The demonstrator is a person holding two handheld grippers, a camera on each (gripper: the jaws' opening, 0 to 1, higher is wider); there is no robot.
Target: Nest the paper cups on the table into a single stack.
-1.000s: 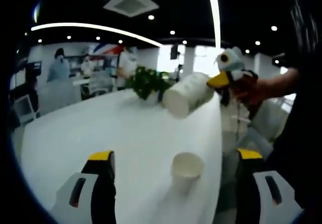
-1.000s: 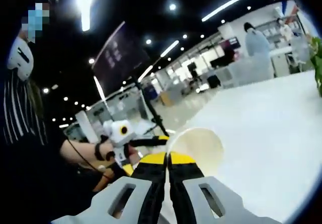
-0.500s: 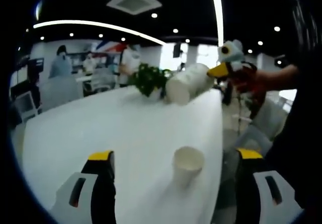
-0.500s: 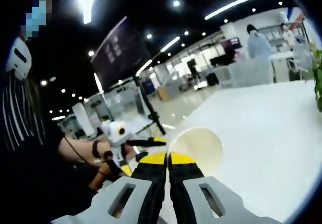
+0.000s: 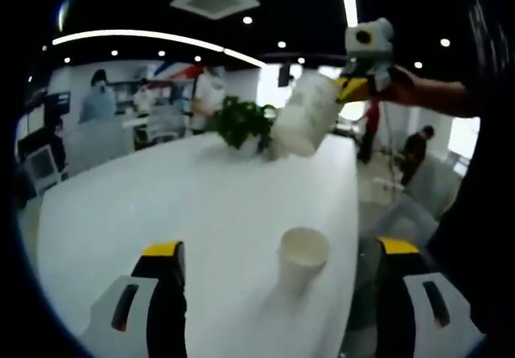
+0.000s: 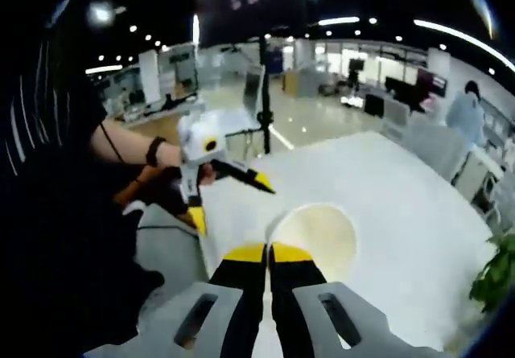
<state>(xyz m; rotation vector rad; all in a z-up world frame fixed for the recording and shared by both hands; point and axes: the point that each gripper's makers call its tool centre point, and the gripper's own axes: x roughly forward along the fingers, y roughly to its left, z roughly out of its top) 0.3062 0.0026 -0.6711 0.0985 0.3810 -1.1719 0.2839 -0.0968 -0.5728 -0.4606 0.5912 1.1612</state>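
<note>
left gripper view: the left gripper (image 5: 278,265) is wide open w/ nothing between its two yellow-tipped jaws, which rise from the bottom on either side of a white paper cup (image 5: 302,257). that cup stands upright, mouth up, on the white table (image 5: 161,205), near the table's right edge and apart from both jaws. above it, well off the table, the right gripper (image 5: 354,88) comes in from the upper right, held by a person's hand (image 5: 398,88), and carries a second paper cup (image 5: 307,117). this held cup is tilted, w/ its closed bottom pointing down and left toward the table. a green potted plant (image 5: 240,125) sits at the far end of the table, behind the held cup. people stand in the bright room beyond; ceiling lights overhead.

right gripper view: the right gripper (image 6: 268,253) has its jaws pressed together on the rim of the held paper cup (image 6: 320,233), whose open mouth and cream inside face the camera. beyond it, the left gripper (image 6: 233,185) shows at centre left w/ jaws spread, in the person's other hand (image 6: 173,189), over the table's (image 6: 378,181) near corner. plant leaves (image 6: 495,273) show at the lower right. can't see the standing cup here.
</note>
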